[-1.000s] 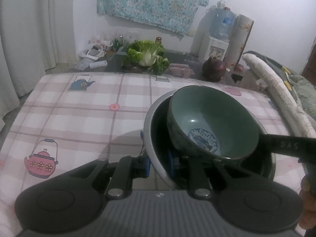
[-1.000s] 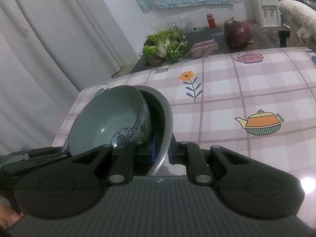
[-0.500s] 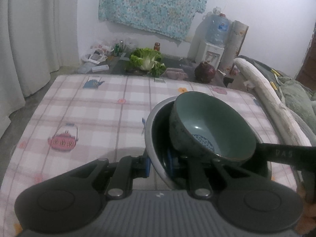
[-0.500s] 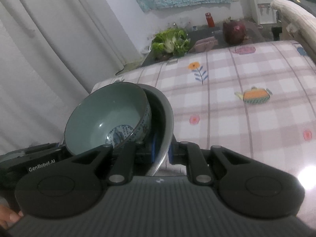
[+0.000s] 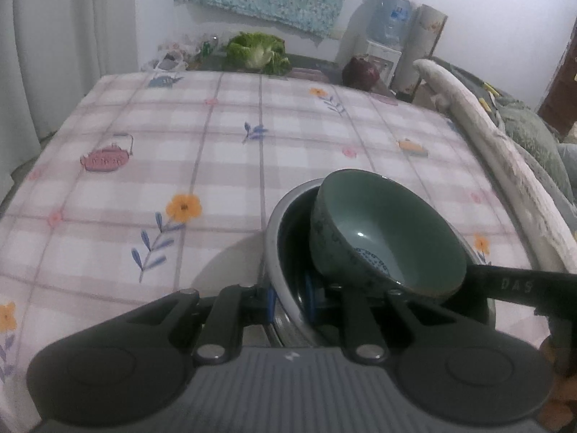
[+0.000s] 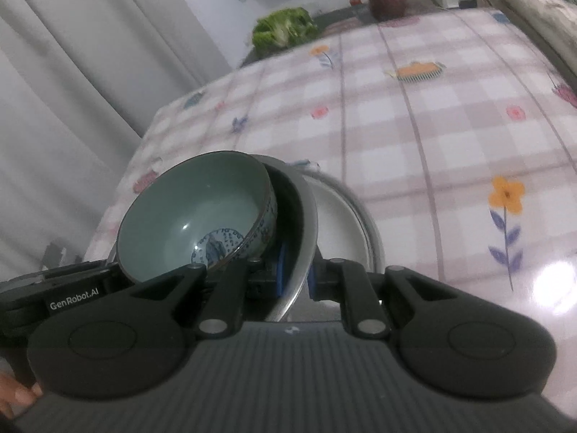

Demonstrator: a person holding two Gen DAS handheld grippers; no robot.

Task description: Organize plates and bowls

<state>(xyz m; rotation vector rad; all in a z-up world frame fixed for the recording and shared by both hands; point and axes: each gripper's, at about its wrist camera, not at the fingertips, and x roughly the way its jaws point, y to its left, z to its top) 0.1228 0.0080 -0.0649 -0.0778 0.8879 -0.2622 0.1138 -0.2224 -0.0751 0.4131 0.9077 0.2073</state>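
A steel bowl [image 5: 274, 238] hangs tilted over the checked tablecloth [image 5: 216, 144], with a green ceramic bowl [image 5: 389, 238] lying inside it. My left gripper [image 5: 288, 299] is shut on the steel bowl's near rim, blue pads on either side of it. From the opposite side my right gripper [image 6: 294, 274] is shut on the same steel bowl [image 6: 306, 216], and the green bowl [image 6: 194, 216] leans against the wall away from it. A pale round dish with a metal rim [image 6: 339, 223] lies just beyond the steel bowl on the cloth [image 6: 432, 126]. The left gripper's body [image 6: 72, 292] shows at the left edge.
Beyond the table's far edge a lower surface holds a leafy cabbage [image 5: 258, 52] and a dark red round thing [image 5: 360, 72]. A water dispenser [image 5: 389, 18] stands behind them. White curtains [image 5: 54, 36] hang on the left. Rolled bedding [image 5: 505, 166] runs along the right edge.
Both grippers have drawn back towards the near side of the table with the bowls in them; more cloth shows ahead. The pale dish has come into the right wrist view.
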